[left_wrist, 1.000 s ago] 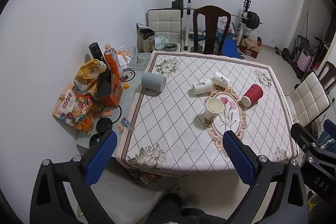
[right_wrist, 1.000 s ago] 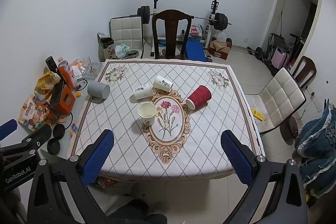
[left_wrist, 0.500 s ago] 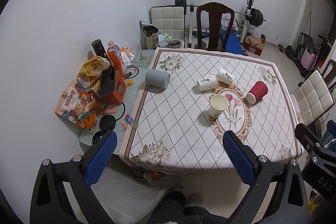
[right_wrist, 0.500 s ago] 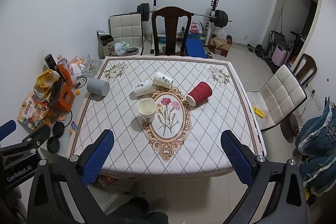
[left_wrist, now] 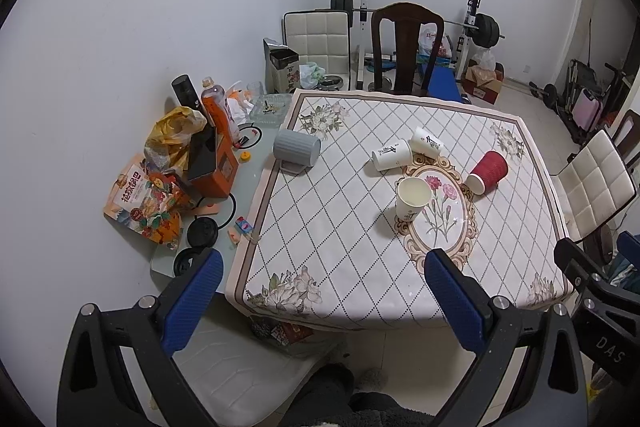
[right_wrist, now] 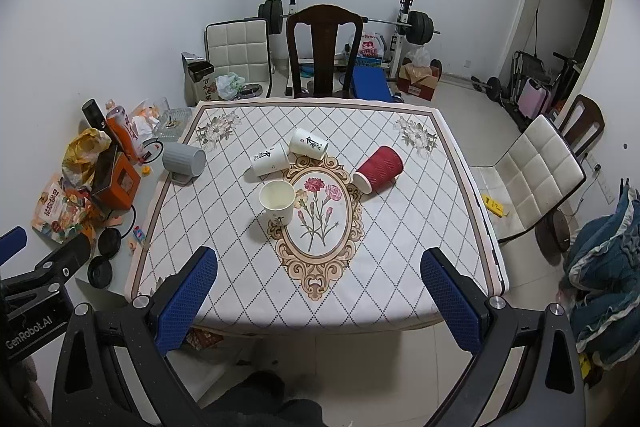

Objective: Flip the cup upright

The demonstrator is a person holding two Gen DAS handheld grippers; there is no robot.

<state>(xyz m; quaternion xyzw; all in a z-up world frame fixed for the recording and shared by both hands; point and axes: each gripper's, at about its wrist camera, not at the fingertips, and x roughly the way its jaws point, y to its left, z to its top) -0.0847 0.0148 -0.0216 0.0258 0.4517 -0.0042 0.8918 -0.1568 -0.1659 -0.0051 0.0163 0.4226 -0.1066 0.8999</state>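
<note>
A red paper cup [right_wrist: 379,167] [left_wrist: 489,172] lies on its side on the table [right_wrist: 400,279]. Two white cups [right_wrist: 270,159] [right_wrist: 308,143] lie on their sides behind the floral medallion, also in the left wrist view [left_wrist: 392,155] [left_wrist: 427,143]. A cream paper cup [right_wrist: 277,202] [left_wrist: 412,197] stands upright. A grey ribbed cup [right_wrist: 184,160] [left_wrist: 297,149] lies at the table's left edge. My left gripper [left_wrist: 326,291] and right gripper [right_wrist: 320,287] are open and empty, held high in front of the table's near edge.
Snack bags, an orange box [right_wrist: 118,183] and bottles clutter the glass strip at the left [left_wrist: 224,163]. A dark wooden chair [right_wrist: 324,55] stands behind the table. A white padded chair [right_wrist: 532,175] stands at the right. Gym gear lines the back wall.
Both grippers have drawn back and up from the table, so it looks smaller. The cups have not moved. Both stay open.
</note>
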